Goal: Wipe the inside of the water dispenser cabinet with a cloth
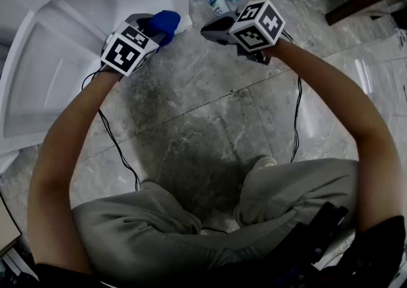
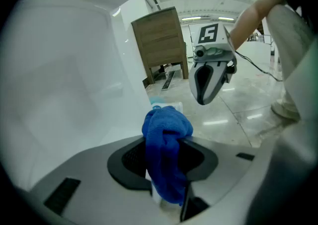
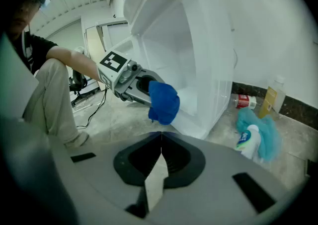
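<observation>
1. Grey marbled floor (image 1: 210,128) is seen throughout. A white cabinet (image 1: 38,77) is set on it at the left, with its door swung open and its inside exposed.
2. A blue cloth (image 2: 166,134) is bunched and pinched in the left gripper (image 2: 168,184). The jaws are part-way closed on the wad, and a lobe is pushed out past the tips.
3. The cloth is held off the floor, just before the cabinet's lower front corner, and is not yet inside.
4. The cloth is judged light, soft and limp, and likely to fold and drag on the wall. It is best taken at the middle of the bunch, so that a padded lobe leads.
5. The right gripper (image 3: 161,144) is pressed together with nothing between its jaws. It is held near the left one, apart from it.
6. Both forearms are stretched forward over bent knees. Both grippers are tipped downward, with the left aimed at the opening.
</observation>
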The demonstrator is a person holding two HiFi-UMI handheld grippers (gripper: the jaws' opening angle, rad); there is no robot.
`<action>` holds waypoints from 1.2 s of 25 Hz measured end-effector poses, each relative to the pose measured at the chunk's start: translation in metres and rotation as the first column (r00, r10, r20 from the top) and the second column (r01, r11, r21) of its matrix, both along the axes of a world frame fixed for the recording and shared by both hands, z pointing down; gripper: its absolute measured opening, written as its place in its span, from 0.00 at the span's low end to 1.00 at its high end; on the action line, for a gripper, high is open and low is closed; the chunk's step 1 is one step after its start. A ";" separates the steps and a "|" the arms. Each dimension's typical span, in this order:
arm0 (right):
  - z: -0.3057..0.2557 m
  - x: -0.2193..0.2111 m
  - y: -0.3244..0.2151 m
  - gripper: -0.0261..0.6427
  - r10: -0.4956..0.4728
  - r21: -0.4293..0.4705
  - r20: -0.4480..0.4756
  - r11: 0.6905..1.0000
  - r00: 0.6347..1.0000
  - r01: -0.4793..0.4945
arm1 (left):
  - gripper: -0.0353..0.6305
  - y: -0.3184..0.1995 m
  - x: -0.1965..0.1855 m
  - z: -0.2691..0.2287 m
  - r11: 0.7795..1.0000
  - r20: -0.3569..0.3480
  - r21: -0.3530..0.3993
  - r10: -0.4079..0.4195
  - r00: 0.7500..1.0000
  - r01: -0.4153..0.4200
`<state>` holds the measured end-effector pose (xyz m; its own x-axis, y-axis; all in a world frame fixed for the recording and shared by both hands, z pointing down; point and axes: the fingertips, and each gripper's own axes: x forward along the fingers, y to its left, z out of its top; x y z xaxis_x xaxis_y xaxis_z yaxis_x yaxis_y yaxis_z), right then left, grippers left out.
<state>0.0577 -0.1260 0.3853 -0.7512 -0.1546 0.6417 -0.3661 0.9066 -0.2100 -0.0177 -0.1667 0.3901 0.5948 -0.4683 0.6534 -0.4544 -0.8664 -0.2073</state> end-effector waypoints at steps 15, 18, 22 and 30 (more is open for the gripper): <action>0.006 -0.037 -0.016 0.04 0.037 -0.084 0.141 0.996 0.989 -0.025 | 0.26 -0.127 -0.028 0.052 0.978 0.360 0.170 -0.174 0.916 0.119; 0.010 -0.028 -0.018 0.04 0.078 -0.106 0.159 0.992 0.984 -0.061 | 0.25 -0.155 -0.023 0.059 0.974 0.389 0.190 -0.191 0.901 0.125; 0.012 -0.012 -0.012 0.04 0.118 -0.134 0.173 0.986 0.978 -0.095 | 0.25 -0.193 -0.031 0.060 0.962 0.454 0.247 -0.223 0.863 0.119; 0.017 -0.007 0.003 0.04 0.079 -0.148 0.168 0.988 0.983 -0.054 | 0.25 -0.177 -0.027 0.054 0.949 0.320 0.235 -0.281 0.905 0.212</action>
<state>0.0505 -0.1234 0.4021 -0.8438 -0.1248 0.5219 -0.3715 0.8377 -0.4003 -0.0450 -0.3438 0.4446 0.1973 -0.7058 0.6804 -0.5180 -0.6643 -0.5389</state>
